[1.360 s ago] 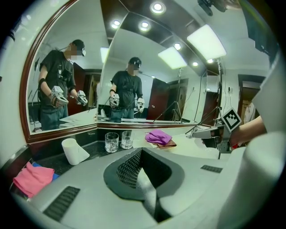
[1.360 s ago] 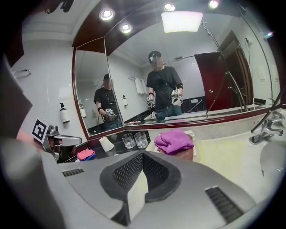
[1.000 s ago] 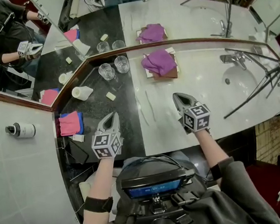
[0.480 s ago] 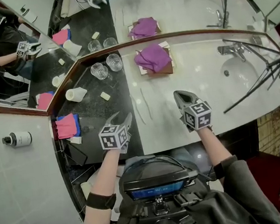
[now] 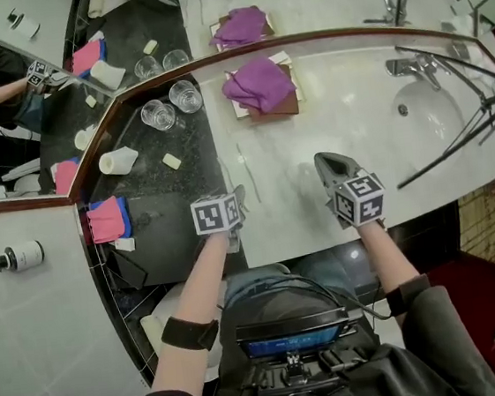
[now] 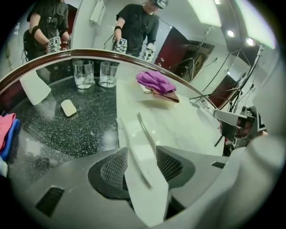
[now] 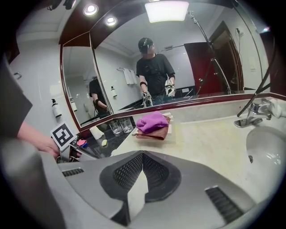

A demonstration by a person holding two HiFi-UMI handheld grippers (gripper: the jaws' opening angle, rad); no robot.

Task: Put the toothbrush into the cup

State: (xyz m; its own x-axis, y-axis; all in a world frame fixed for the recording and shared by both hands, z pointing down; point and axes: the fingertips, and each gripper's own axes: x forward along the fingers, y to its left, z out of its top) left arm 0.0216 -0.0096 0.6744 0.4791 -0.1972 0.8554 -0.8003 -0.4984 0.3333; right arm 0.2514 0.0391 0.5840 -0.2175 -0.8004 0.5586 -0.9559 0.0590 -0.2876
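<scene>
Gripper on right (image 5: 325, 161) (jaws together) angles downward.

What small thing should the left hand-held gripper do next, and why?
My guess: close its jaws on the toothbrush. The left hand-held gripper has just been opening its jaws and points down at the counter, with the toothbrush lying between them, not yet pinched.
</scene>
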